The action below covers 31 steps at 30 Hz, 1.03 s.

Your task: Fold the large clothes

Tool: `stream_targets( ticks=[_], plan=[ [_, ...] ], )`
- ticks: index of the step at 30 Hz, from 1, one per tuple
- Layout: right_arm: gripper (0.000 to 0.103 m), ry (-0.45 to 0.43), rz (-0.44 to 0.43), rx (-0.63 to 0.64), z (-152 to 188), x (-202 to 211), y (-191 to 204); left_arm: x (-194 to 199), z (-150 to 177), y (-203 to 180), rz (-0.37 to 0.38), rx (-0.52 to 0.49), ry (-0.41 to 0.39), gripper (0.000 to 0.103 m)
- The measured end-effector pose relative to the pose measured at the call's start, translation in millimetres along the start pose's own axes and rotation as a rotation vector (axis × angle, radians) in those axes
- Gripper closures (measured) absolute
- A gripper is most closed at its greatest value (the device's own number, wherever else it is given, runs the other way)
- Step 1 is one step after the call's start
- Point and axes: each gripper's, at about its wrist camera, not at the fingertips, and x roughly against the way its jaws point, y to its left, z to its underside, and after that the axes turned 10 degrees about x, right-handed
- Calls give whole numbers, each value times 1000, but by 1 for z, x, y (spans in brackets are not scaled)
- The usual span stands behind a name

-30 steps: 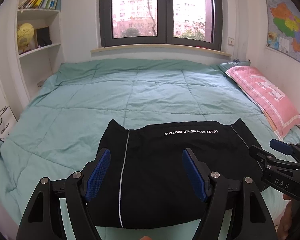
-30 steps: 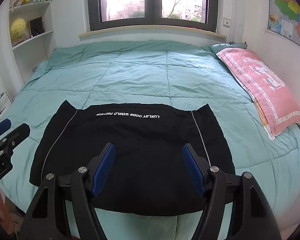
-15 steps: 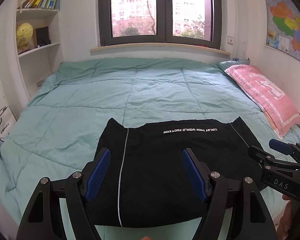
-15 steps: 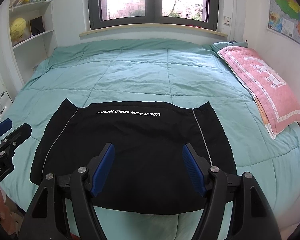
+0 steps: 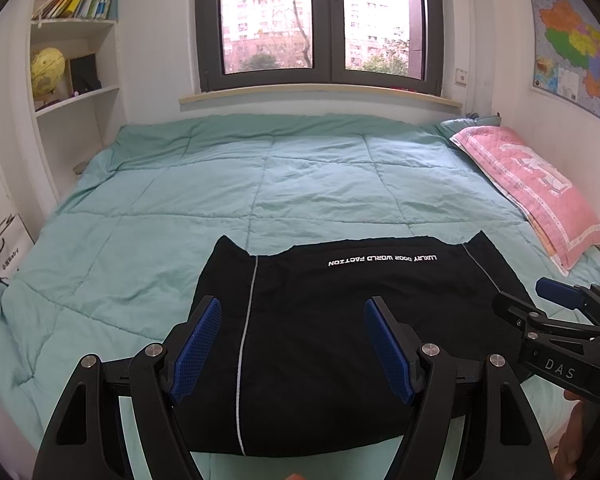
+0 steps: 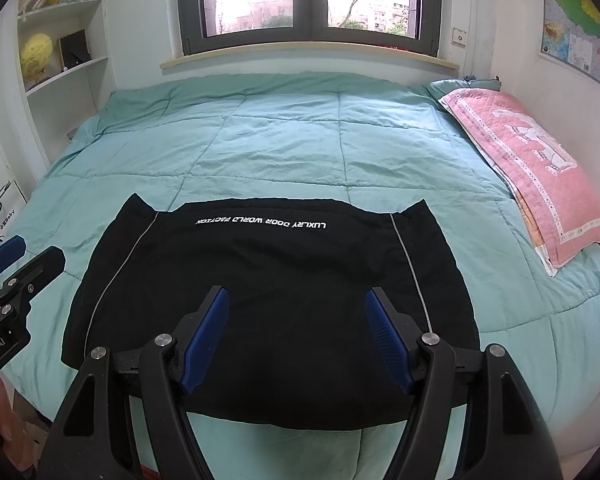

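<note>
1. Left wrist view: the left gripper hangs over the near part of the black garment, its blue pads spread wide with nothing between them. The garment lies folded flat on the green quilt, close to the near edge of the bed, white lettering along its far edge. Beyond it the quilt runs bare up to the window. To the left, more quilt, then a white bookshelf with a yellow globe. A pink pillow lies by the right wall, apart from the garment. The right gripper shows at the right border, over the garment's right edge.

2. Right wrist view: the right gripper also stands open and empty above the garment's near half. Quilt shows on all sides of the cloth; the pillow lies off to the right. The left gripper enters at the left border, just off the garment's left edge.
</note>
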Motion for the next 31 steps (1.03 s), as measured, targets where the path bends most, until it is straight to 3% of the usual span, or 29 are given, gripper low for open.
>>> stream_targets(
  ticks=[22, 28, 31],
  plan=[
    [29, 27, -14, -12, 5, -9, -4, -7, 4, -6, -33, -31, 4, 27],
    [29, 32, -15, -11, 6, -12, -3, -5, 6, -8, -70, -48, -35, 27],
    [30, 36, -16, -12, 7, -14, -4, -11, 6, -6, -43, -41, 7, 27]
  ],
)
